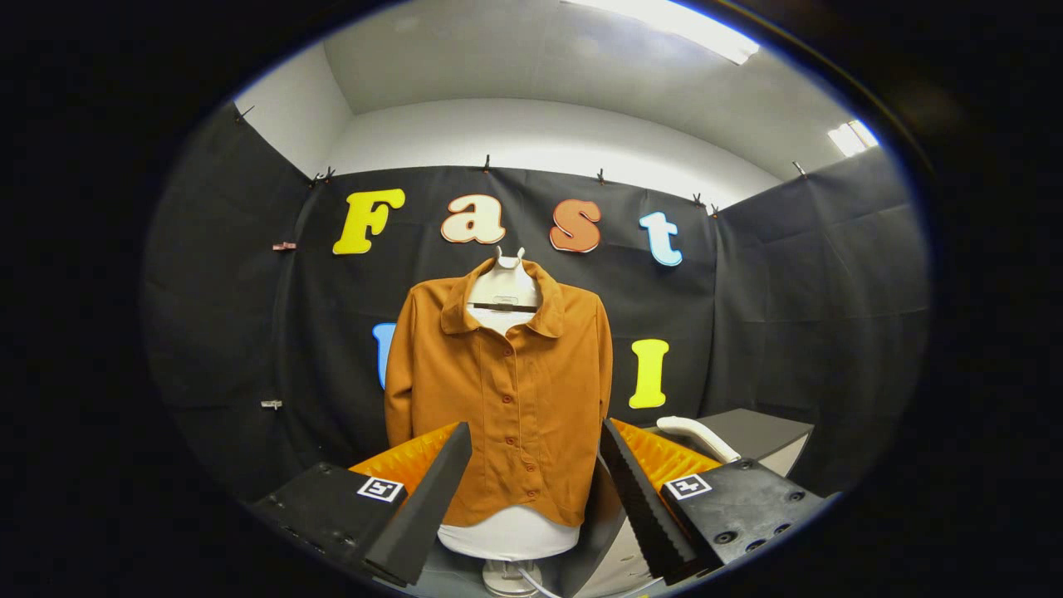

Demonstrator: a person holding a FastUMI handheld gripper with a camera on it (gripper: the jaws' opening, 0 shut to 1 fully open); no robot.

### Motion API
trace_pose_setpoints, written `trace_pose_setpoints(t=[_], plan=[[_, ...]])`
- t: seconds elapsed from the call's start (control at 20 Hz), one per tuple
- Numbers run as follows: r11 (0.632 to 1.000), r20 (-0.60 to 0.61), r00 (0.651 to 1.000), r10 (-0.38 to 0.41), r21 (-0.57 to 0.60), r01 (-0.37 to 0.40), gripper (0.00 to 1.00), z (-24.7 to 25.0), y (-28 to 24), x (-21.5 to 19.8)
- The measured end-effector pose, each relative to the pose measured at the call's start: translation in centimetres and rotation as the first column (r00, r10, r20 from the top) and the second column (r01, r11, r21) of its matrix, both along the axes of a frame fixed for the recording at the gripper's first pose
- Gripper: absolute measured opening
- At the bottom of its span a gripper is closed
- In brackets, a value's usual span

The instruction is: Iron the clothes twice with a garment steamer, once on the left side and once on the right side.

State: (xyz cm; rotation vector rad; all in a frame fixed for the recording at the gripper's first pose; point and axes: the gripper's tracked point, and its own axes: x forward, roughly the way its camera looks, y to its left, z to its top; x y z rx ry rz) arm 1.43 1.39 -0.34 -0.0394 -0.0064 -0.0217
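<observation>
A: Gripper (531, 498) was spread wide, holding nothing. Shirt (505, 399) hung buttoned on the bust (504, 286), straight ahead beyond the fingers.

B: Steamer?

A: Likely the white handle (698, 436) lying on the grey box (760, 432), right of the shirt, just past the right finger. The step looked like fetching it: swing right, straddle the handle squarely, close firmly.

B: Obstacles?

A: The box edge and the shirt's near sleeve were close. A cable (527, 580) trailed at the stand (507, 577).

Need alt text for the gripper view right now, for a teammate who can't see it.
An orange button-up shirt hangs on a white mannequin torso straight ahead, beyond the open, empty gripper jaws. The white steamer handle rests on a grey stand beside the shirt, untouched.
</observation>
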Motion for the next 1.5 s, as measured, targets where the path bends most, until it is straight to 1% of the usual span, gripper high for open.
trace_pose_setpoints(t=[0.4,0.55,0.75,0.9,1.1,1.2,1.5], plan=[[0.996,-0.031,0.996,-0.085,0.002,0.085,0.98,-1.5,-0.3,0.5],[0.993,-0.038,0.993,-0.115,0.012,0.115,0.98,-1.7,-1.4,1.0],[0.99,-0.053,0.988,-0.143,0.013,0.144,0.98,-2.4,-3.8,2.8],[0.988,-0.063,0.986,-0.152,0.021,0.154,0.98,-3.0,-6.3,5.2],[0.989,-0.073,0.987,-0.145,0.02,0.147,0.98,-3.6,-10.6,9.8],[0.989,-0.07,0.987,-0.146,0.021,0.148,0.98,-3.7,-13.3,12.3],[0.986,-0.12,0.98,-0.159,0.027,0.164,0.98,-5.3,-21.8,18.8]])
